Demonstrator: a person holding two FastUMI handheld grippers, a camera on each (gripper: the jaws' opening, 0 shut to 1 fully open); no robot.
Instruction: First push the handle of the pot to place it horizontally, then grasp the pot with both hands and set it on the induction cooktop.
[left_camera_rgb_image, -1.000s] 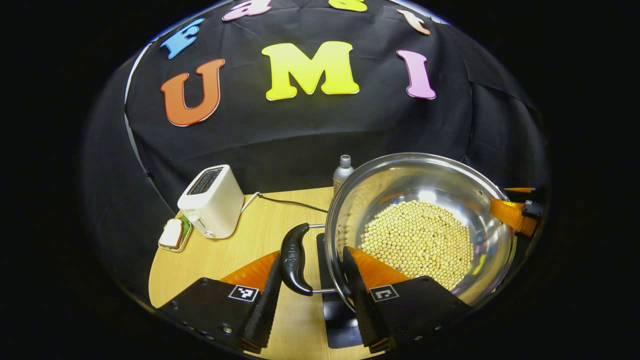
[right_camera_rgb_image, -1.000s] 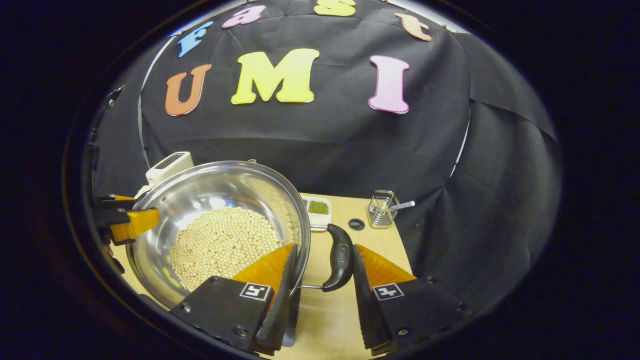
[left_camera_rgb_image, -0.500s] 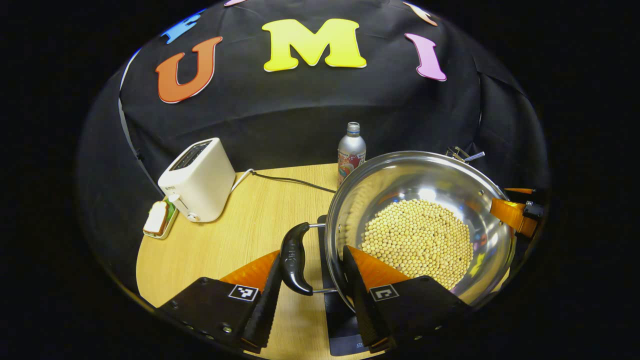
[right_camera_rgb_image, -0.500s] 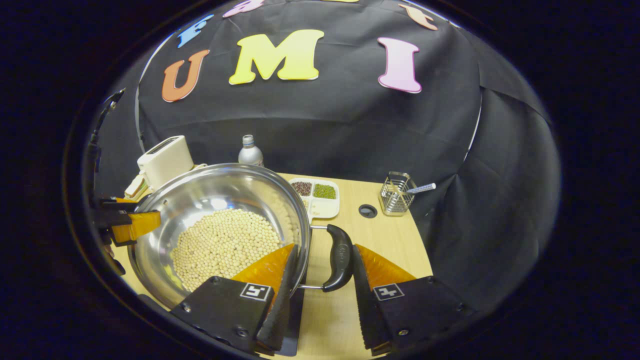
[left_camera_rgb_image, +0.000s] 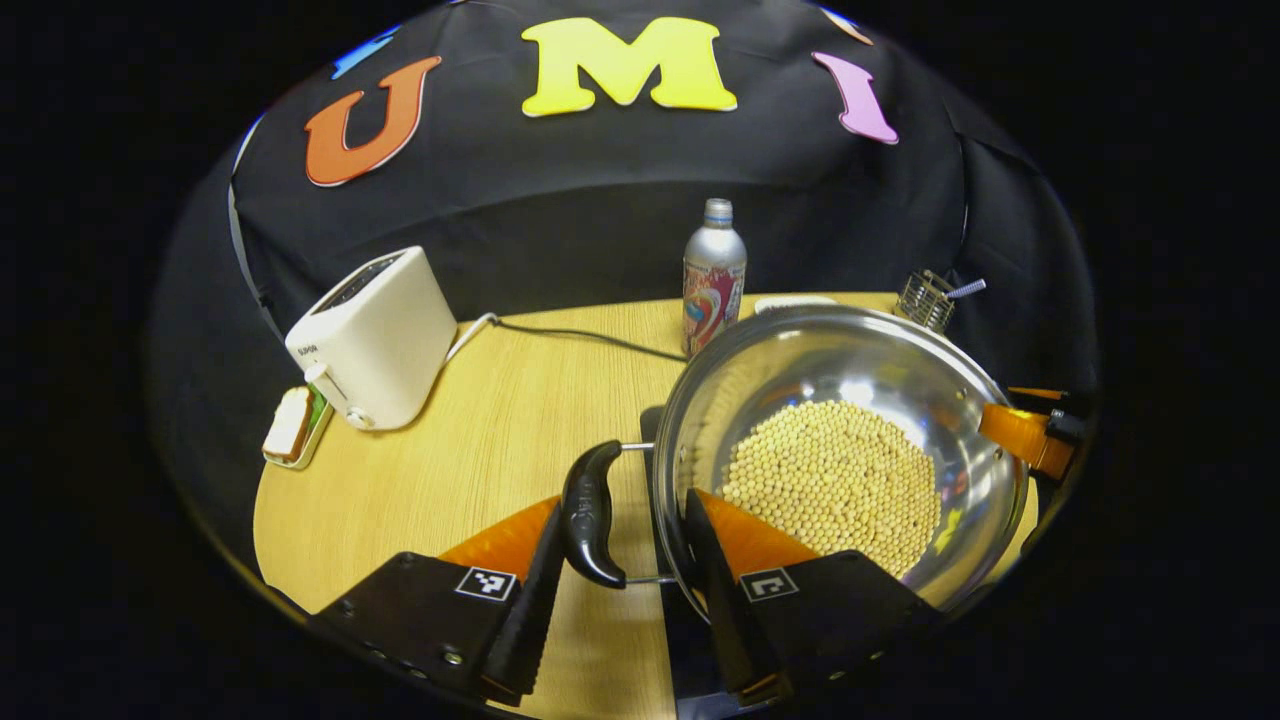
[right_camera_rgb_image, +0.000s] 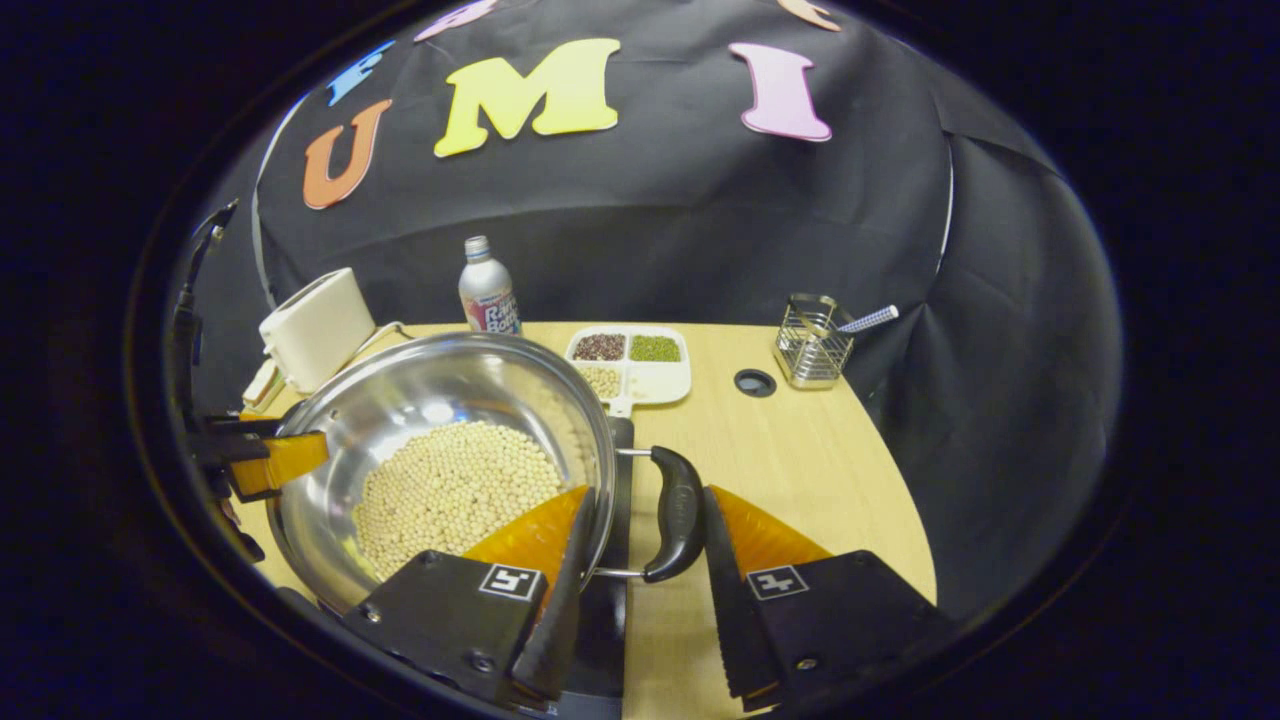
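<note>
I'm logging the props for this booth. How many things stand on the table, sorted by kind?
Cookware: 1, pot
Appliances: 2, toaster, cooktop
Bottles: 1, bottle
Food dishes: 2, divided tray, sandwich plate
Wire holders: 1, utensil holder
Total: 7

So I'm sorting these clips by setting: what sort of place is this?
Likely a mock kitchen set up in a booth: a wooden table holds a toaster, a pot of beans and a divided dish against a cloth backdrop.
</note>
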